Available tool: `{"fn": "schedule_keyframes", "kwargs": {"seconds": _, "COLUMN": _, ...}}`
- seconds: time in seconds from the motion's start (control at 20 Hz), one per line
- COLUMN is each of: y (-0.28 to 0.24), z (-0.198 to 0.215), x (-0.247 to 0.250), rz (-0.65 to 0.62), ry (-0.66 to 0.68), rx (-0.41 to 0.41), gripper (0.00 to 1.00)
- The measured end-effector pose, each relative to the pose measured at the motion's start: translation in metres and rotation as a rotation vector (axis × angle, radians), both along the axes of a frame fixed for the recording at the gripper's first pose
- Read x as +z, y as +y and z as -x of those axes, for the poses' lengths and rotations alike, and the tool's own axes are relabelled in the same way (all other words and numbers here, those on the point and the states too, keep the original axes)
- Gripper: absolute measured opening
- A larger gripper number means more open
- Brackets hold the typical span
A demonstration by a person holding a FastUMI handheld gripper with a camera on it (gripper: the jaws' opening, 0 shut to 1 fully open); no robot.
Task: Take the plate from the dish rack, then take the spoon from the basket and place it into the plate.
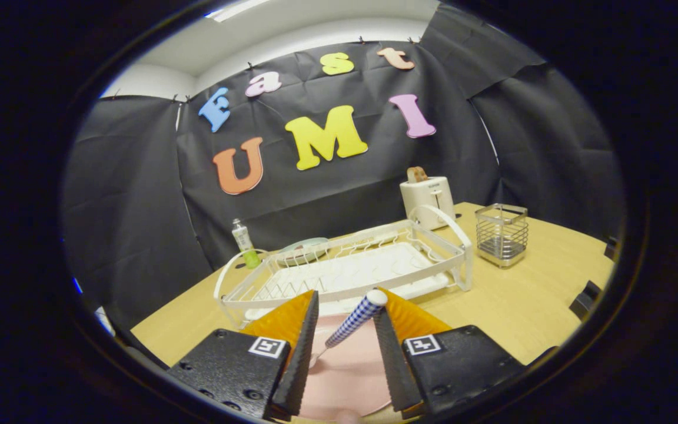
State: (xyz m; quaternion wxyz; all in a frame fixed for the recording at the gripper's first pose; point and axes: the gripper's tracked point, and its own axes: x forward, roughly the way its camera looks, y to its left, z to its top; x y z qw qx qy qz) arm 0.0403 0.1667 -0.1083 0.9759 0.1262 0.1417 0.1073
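A pink plate lies flat on the wooden table, right under my gripper and in front of the white dish rack. A spoon with a blue-and-white checked handle slants across the gap between my fingers. Its handle end rests by the right fingertip and its bowl end reaches down to the plate near the left finger. The fingers stand much wider apart than the thin handle, so the gripper is open. The wire basket stands to the right of the rack.
A white toaster with a slice in it stands behind the rack's right end. A small bottle and a pale dish sit at the rack's far left. Bare table stretches between the rack, the basket and the right edge.
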Motion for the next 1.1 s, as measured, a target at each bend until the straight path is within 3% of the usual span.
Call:
{"fn": "schedule_keyframes", "kwargs": {"seconds": 0.2, "y": -0.016, "z": -0.004, "x": 0.008, "rz": 0.027, "ry": -0.036, "rx": -0.022, "gripper": 0.72}}
{"fn": "schedule_keyframes", "kwargs": {"seconds": 0.4, "y": -0.029, "z": -0.005, "x": 0.017, "rz": 0.041, "ry": -0.059, "rx": -0.037, "gripper": 0.77}}
{"fn": "schedule_keyframes", "kwargs": {"seconds": 0.5, "y": -0.034, "z": -0.005, "x": 0.021, "rz": 0.057, "ry": -0.07, "rx": -0.037, "gripper": 0.85}}
{"fn": "schedule_keyframes", "kwargs": {"seconds": 0.9, "y": -0.065, "z": 0.0, "x": 0.076, "rz": 0.158, "ry": -0.218, "rx": -0.087, "gripper": 0.99}}
{"fn": "schedule_keyframes", "kwargs": {"seconds": 1.1, "y": -0.08, "z": 0.014, "x": 0.105, "rz": 0.204, "ry": -0.292, "rx": -0.113, "gripper": 1.0}}
